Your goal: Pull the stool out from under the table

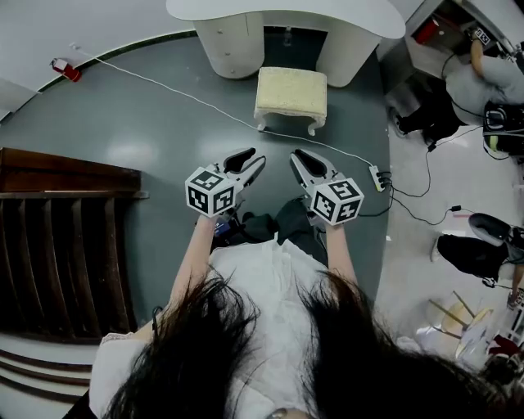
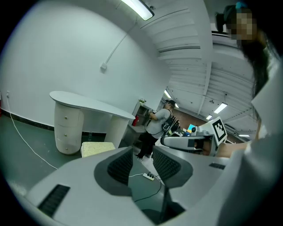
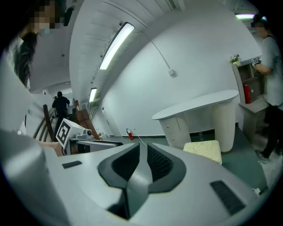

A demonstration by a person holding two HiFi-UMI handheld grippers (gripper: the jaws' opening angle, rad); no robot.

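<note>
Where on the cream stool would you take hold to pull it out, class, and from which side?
Grip the near front edge of the stool seat, coming in from the person's side. Its far edge sits close between the two pedestals of the table, so the flat near edge is probably the only one a gripper can reach.

Ahead of the left tongs (image 1: 255, 157) and the right tongs (image 1: 297, 157), set side by side and apart: the stool (image 1: 291, 94) on the floor (image 1: 139, 131), just before the gap between the two pedestals of the counter (image 1: 286, 16). Between tongs and stool, a cable (image 1: 164, 84) across the floor, ending at a power strip (image 1: 378, 177) right of the right tongs. Left of the left tongs, steps (image 1: 57, 245). Far right, beyond the power strip, a person (image 1: 483, 82).
</note>
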